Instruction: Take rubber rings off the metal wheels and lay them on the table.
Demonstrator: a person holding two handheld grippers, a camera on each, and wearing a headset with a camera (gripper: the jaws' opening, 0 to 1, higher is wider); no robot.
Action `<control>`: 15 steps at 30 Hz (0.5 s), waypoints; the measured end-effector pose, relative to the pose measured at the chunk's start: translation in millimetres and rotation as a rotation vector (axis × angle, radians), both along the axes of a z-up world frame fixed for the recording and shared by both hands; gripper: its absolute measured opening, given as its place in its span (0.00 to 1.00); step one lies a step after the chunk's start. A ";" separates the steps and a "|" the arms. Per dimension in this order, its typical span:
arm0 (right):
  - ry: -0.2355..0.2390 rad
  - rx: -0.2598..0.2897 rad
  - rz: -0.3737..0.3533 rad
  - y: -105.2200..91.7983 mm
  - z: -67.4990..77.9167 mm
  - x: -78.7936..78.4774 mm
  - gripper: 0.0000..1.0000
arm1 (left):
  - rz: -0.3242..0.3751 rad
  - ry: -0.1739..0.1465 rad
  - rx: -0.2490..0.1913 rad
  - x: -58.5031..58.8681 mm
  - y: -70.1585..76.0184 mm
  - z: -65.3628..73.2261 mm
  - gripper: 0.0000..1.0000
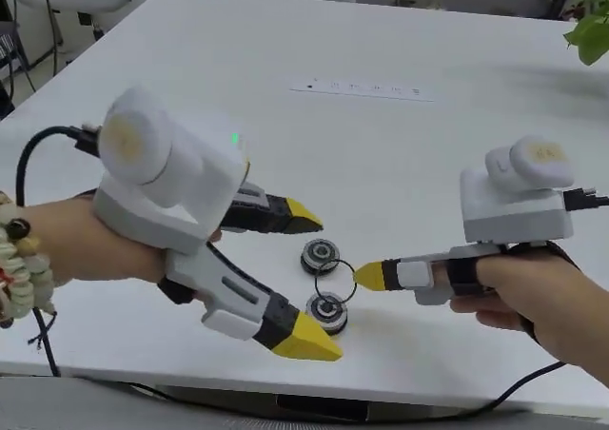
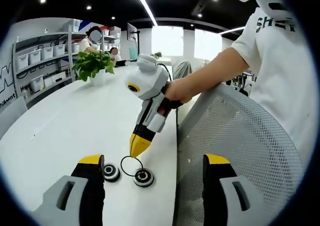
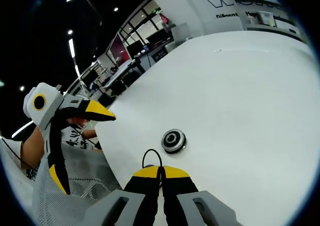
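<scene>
the right gripper (image 1: 367,276) has its yellow-tipped jaws pressed fully together on a thin black rubber ring (image 1: 337,280), which loops out from the tips; in the right gripper view no gap shows between them. the ring sits between two metal wheels, the farther wheel (image 1: 321,255) and the nearer wheel (image 1: 327,311). whether it touches the white worktop (image 1: 285,135) or the nearer wheel cannot be told. both wheels lie flat close to the near edge of the worktop, about midway along it, just apart from each other. the left gripper (image 1: 326,288) reaches in from the left with its jaws spread wide and nothing gripped between them. one tip is just beyond the farther wheel, the other by the near edge beside the nearer wheel. a beaded bracelet (image 1: 21,259) is on the wrist of the hand holding it. a long white strip (image 1: 362,89) lies toward the far edge, and green leaves (image 1: 592,16) show at the far right corner.
</scene>
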State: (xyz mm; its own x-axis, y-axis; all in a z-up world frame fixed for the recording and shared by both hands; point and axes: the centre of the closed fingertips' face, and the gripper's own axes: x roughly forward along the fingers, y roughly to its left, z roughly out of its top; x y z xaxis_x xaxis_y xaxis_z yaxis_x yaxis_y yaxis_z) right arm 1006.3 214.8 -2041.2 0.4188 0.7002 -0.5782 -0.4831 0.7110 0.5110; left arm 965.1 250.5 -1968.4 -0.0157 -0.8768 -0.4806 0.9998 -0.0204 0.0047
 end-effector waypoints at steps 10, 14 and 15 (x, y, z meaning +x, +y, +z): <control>0.000 0.001 0.000 -2.1 0.4 -1.1 0.00 | 0.161 -0.016 -0.028 10.5 53.4 22.0 0.89; -0.001 -0.002 0.001 -2.2 0.1 -1.4 0.00 | 0.212 -0.021 -0.046 10.5 67.0 26.2 0.91; -0.002 -0.003 0.002 -2.1 0.2 -1.6 0.00 | 0.222 -0.021 -0.047 9.3 70.8 26.2 0.91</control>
